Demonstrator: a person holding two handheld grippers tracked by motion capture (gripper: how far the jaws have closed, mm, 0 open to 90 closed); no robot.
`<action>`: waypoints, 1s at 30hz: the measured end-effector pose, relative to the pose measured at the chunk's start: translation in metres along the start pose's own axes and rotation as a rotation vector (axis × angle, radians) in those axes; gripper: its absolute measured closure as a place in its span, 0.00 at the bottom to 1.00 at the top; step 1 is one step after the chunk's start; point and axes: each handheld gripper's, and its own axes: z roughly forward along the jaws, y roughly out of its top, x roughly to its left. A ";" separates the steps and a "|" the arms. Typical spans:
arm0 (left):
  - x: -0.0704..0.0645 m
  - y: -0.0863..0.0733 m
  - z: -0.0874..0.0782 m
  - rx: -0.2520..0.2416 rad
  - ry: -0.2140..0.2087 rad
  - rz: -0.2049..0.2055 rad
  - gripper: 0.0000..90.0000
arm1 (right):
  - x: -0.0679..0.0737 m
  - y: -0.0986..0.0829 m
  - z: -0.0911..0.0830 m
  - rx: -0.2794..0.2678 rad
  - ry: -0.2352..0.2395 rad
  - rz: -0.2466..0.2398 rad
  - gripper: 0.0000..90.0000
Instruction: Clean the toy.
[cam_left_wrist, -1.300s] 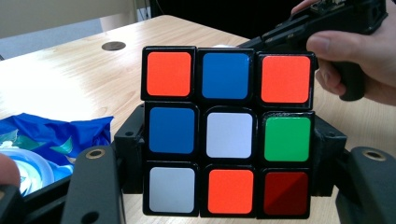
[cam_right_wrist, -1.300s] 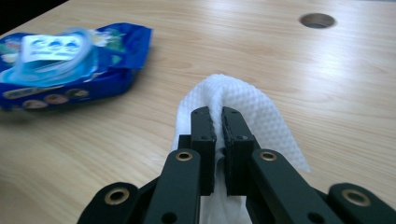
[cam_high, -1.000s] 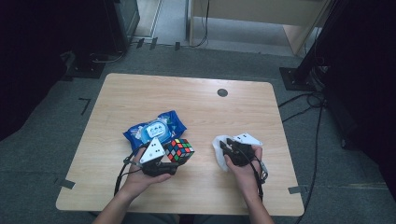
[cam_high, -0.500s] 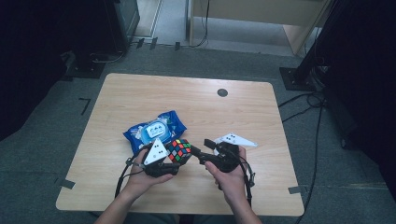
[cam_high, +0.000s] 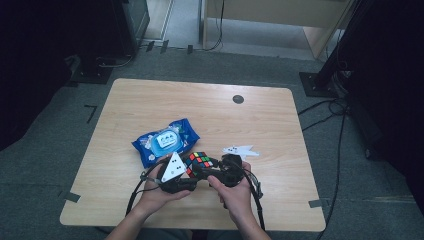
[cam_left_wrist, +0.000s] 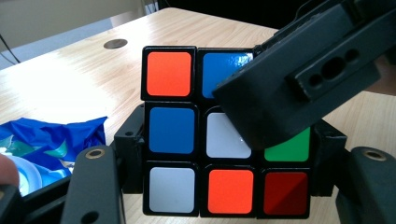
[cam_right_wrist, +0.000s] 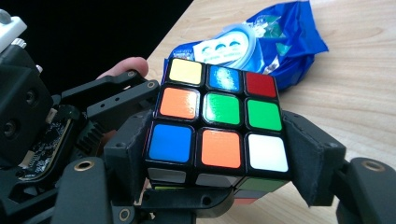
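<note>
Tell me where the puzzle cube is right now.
High view: the puzzle cube sits near the table's front edge, between the left tongs and right tongs, just in front of the blue wipes pack.

No text or label is readable, even on the blue wipes pack (cam_right_wrist: 252, 42).

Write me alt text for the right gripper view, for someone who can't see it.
A scrambled puzzle cube sits clamped between the right gripper's two black jaws, its facing side showing yellow, blue, red, orange, green and white squares. The left gripper grips the cube from the left, and a blue wet-wipes pack lies behind on the wooden table.
</note>
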 end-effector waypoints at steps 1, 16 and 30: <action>0.000 0.000 0.000 0.002 0.001 0.001 0.38 | 0.000 0.000 0.001 0.003 0.004 0.004 0.35; -0.004 -0.001 0.005 0.033 0.026 0.031 0.37 | 0.014 -0.004 0.001 0.005 -0.117 -0.146 0.38; -0.007 -0.001 0.007 0.069 0.026 0.057 0.35 | 0.031 -0.005 0.005 0.067 -0.211 -0.405 0.38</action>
